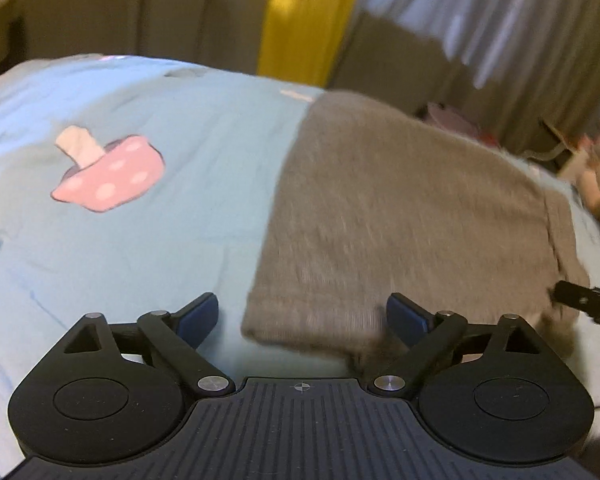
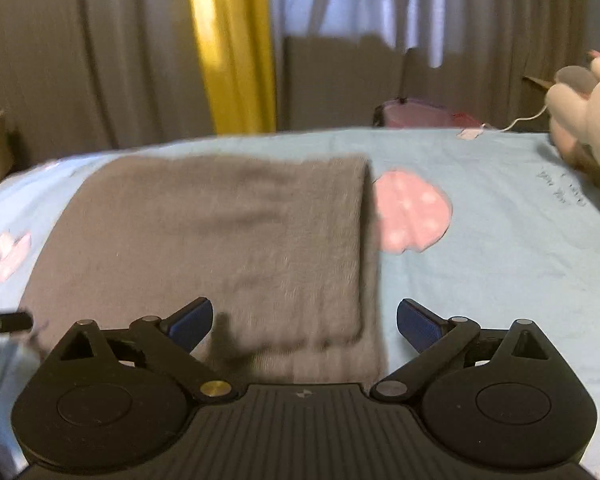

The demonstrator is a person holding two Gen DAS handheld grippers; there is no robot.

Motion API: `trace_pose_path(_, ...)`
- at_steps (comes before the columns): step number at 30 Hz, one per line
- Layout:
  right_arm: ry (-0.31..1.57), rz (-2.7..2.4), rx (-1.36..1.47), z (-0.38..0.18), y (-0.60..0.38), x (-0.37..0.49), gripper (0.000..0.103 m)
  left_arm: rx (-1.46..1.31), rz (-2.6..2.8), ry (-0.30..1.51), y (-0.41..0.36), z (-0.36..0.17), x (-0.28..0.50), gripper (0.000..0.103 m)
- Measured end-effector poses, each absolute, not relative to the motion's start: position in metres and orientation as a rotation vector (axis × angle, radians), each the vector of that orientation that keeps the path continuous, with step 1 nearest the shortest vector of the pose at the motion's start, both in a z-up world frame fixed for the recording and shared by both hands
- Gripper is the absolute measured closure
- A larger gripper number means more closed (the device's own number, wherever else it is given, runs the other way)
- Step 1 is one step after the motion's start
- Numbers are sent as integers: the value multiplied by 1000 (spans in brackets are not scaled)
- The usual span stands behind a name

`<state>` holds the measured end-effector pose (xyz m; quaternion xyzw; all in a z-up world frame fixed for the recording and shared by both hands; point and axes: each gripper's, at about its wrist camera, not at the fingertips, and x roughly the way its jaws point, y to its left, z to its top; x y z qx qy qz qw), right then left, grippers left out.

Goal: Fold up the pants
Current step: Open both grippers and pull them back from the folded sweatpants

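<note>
Grey pants lie folded into a flat rectangle on a light blue bed sheet. My left gripper stands open over the near left corner of the folded pants, nothing between its blue pads. My right gripper is open too, just above the near right part of the pants, with its jaws apart and empty. The tip of the right gripper shows at the right edge of the left wrist view, and the left gripper's tip at the left edge of the right wrist view.
The sheet carries a pink mushroom print. Behind the bed hang grey and yellow curtains. A pale plush toy and a white cable lie at the far right. A pink box stands beyond the bed.
</note>
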<state>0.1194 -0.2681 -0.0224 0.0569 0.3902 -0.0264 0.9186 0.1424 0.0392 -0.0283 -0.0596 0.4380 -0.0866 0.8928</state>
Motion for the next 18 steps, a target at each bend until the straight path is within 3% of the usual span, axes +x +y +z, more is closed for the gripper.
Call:
trace_pose_path(3, 938, -113, 88, -54, -270, 120, 4, -42, -75, 1028, 38, -55, 145, 8)
trace_pose_path(9, 891, -185, 360, -47, -292, 78, 4, -50, -73, 989, 21, -35, 107, 8)
trace_pose_path(18, 933, 24, 148, -33, -220, 23, 4, 5, -193, 1015, -16, -25, 37, 3)
